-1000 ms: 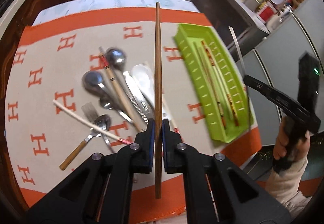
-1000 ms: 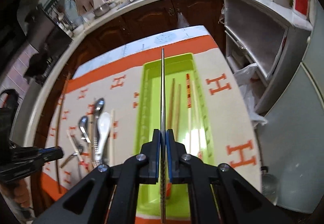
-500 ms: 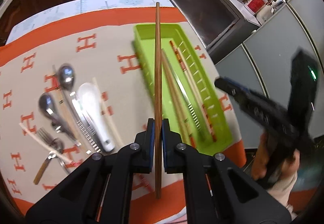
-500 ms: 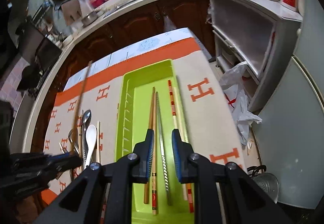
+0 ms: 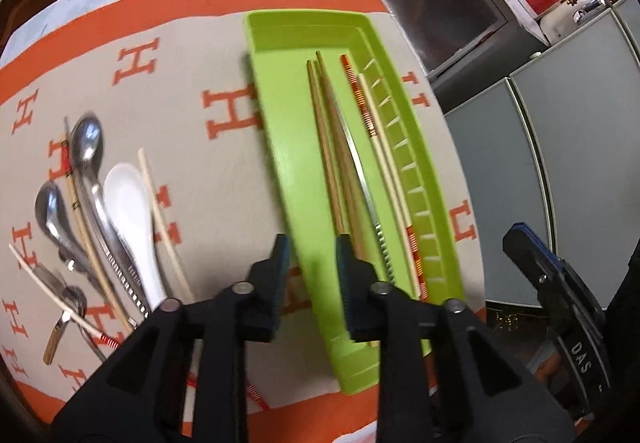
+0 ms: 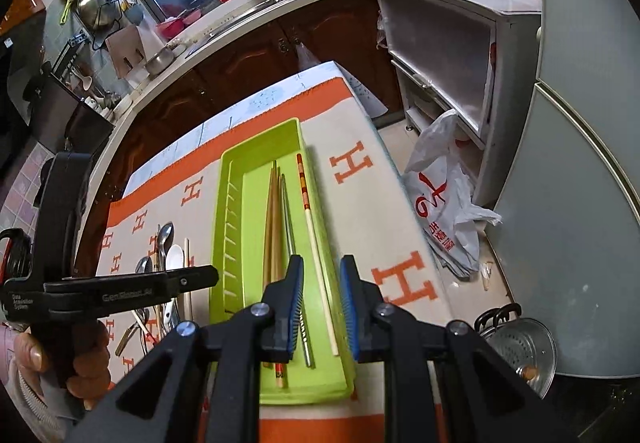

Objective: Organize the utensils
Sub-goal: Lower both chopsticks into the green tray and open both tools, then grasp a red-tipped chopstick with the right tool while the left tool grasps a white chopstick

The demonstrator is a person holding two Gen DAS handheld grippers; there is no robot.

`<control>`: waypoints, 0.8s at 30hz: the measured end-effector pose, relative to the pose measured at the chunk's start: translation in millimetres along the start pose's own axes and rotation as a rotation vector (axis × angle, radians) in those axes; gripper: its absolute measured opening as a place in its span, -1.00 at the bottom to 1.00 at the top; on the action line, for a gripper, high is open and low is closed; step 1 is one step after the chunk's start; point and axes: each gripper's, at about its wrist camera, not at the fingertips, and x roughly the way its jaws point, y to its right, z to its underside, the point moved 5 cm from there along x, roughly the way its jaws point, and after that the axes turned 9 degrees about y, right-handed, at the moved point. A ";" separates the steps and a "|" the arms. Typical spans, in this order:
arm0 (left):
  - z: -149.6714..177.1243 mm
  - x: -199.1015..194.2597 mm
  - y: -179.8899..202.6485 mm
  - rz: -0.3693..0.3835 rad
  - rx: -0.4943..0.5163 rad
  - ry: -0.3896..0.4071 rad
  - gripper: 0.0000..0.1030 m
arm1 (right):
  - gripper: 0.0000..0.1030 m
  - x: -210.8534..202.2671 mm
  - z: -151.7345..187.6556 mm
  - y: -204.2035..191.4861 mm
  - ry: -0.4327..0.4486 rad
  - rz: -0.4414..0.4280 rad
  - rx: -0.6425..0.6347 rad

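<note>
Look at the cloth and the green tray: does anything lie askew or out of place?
Yes. Beside the green plastic tray, the steel spoons, white ceramic spoon and pale loose chopsticks lie in a crossed heap on the cloth, unsorted.

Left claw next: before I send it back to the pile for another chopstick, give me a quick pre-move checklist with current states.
1. Left claw open and holding nothing: ok.
2. Right claw open, holding nothing: ok.
3. Chopsticks lying flat inside the green tray, none sticking over the rim: ok; two wooden chopsticks, a metal one and a pale red-banded one lie lengthwise.
4. A loose chopstick free to pick: ok; the pale chopstick beside the white spoon has nothing on top.
5. Other chopsticks in the pile clear: not ok; they are tangled with the metal spoons.
6. Right claw out of the left's path: ok; it is over the tray, away from the pile.
</note>
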 end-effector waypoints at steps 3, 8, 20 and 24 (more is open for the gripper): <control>10.5 -10.9 -10.6 -0.024 0.023 0.021 -0.48 | -0.64 1.7 5.8 -5.7 -0.012 -0.014 0.002; 38.3 -30.4 -38.5 -0.068 0.052 0.025 -0.48 | -0.64 2.4 16.8 -23.1 -0.032 -0.047 -0.012; 89.6 -103.5 -125.7 -0.174 0.030 0.162 -0.48 | -0.64 -4.4 40.2 -88.2 -0.081 -0.117 -0.109; 106.8 -124.0 -160.8 -0.217 0.007 0.198 -0.48 | -0.64 -3.2 50.3 -116.4 -0.100 -0.144 -0.155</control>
